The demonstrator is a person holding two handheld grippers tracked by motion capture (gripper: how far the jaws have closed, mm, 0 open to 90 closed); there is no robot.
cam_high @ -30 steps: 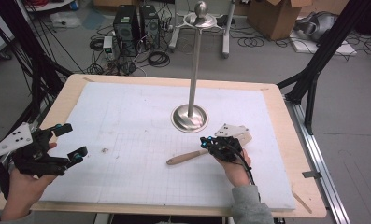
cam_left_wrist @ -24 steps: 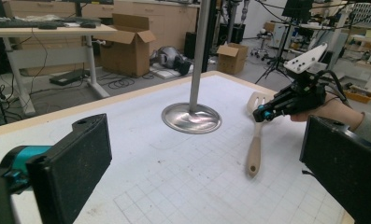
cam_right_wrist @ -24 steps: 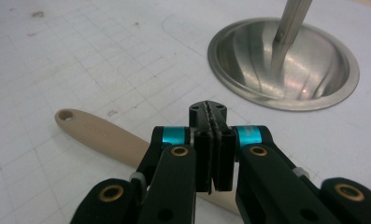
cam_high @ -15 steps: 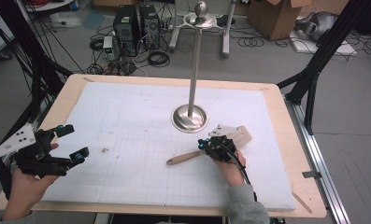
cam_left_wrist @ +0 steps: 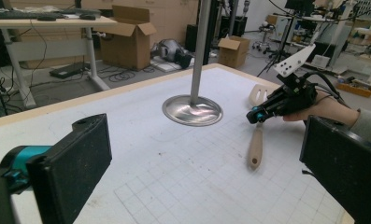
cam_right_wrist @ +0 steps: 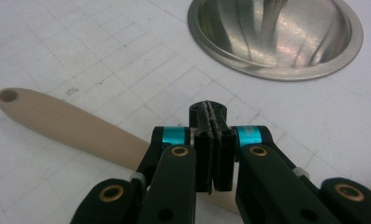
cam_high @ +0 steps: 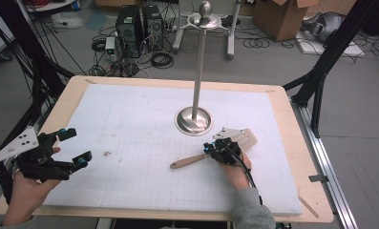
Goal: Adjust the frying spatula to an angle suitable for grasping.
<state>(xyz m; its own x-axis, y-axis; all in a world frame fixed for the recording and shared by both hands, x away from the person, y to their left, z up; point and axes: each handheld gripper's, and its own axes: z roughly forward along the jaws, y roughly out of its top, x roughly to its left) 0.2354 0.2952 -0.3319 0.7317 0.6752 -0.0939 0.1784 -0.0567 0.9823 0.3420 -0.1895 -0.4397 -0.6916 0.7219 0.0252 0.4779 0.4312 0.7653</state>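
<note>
While the right gripper point(cam_right_wrist: 213, 140) stays closed, the spatula point(cam_high: 196, 158) lies beneath.

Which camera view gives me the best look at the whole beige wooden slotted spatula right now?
The left gripper view: the beige wooden slotted spatula shows from holed handle end to slotted blade. The high view shows it smaller, its middle under the right gripper. The right gripper view shows just its handle.
</note>
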